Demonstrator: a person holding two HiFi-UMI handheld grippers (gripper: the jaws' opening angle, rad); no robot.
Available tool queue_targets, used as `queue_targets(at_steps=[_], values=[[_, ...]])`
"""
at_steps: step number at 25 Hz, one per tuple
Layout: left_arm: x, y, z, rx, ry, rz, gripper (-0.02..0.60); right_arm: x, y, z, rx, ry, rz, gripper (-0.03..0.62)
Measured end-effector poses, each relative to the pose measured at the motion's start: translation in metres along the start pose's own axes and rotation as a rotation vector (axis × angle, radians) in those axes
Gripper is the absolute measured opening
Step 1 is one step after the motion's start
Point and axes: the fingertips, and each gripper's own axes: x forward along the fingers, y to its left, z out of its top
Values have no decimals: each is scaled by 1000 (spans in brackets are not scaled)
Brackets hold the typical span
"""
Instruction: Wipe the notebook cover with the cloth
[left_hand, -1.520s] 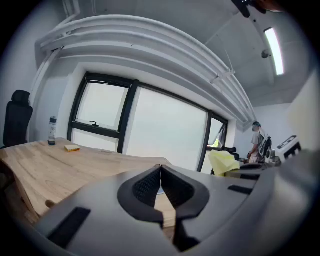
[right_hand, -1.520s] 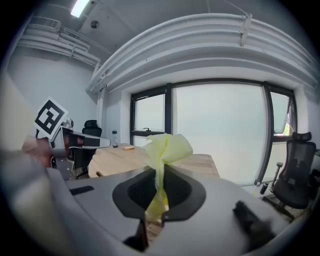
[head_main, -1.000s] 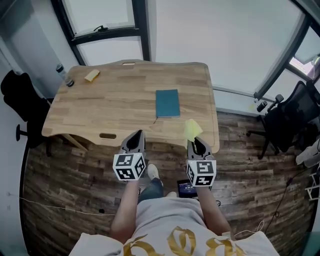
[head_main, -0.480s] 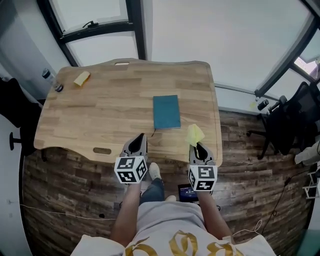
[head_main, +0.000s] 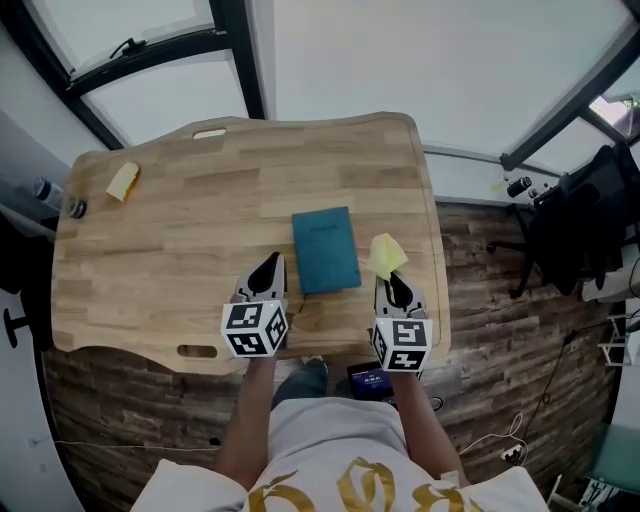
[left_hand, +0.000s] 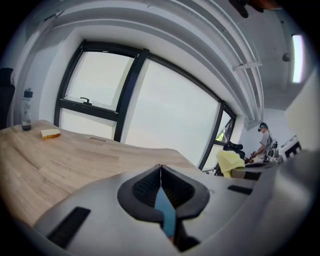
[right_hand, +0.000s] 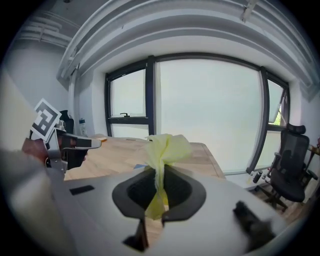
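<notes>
The teal notebook (head_main: 325, 250) lies flat on the wooden table (head_main: 180, 250), near its front edge. My right gripper (head_main: 392, 282) hovers just right of the notebook, shut on a bunched yellow cloth (head_main: 385, 255) that sticks up past its tips. In the right gripper view the cloth (right_hand: 162, 147) is pinched between the jaws of that gripper (right_hand: 159, 172). My left gripper (head_main: 270, 268) hangs just left of the notebook's near corner, shut, with nothing seen in it. In the left gripper view that gripper (left_hand: 160, 169) has its jaws together, and a thin blue sliver shows in the slit below.
A yellow sponge (head_main: 123, 180) and a bottle (head_main: 58, 195) sit at the table's far left. A black office chair (head_main: 575, 225) stands on the floor to the right. Windows run behind the table. The person's legs are below the front edge.
The view has closed in on the table. Both grippers have come forward from in front of the table's edge to over it, one on each side of the notebook, the cloth still held.
</notes>
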Motion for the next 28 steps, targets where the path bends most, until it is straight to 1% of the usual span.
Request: queue_targets(at_steps=[4, 7, 11, 17, 22, 26, 28], values=[[29, 8, -1, -11, 35, -6, 15, 16, 0, 5, -9, 17, 0, 37], [43, 11, -5, -5, 64, -14, 15, 26, -9, 2, 6, 31, -19, 37], [56, 17, -12, -18, 89, -23, 15, 37, -20, -5, 28, 52, -40, 37], [74, 20, -24, -17, 148, -22, 15, 51, -24, -7, 20, 66, -33, 37], [87, 16, -41, -9, 215, -47, 15, 65, -24, -15, 24, 95, -21, 37], [96, 19, -51, -26, 245, -48, 15, 77, -23, -19, 9, 116, -6, 37], [99, 19, -57, -23, 262, -52, 15, 83, -25, -22, 6, 129, -5, 37]])
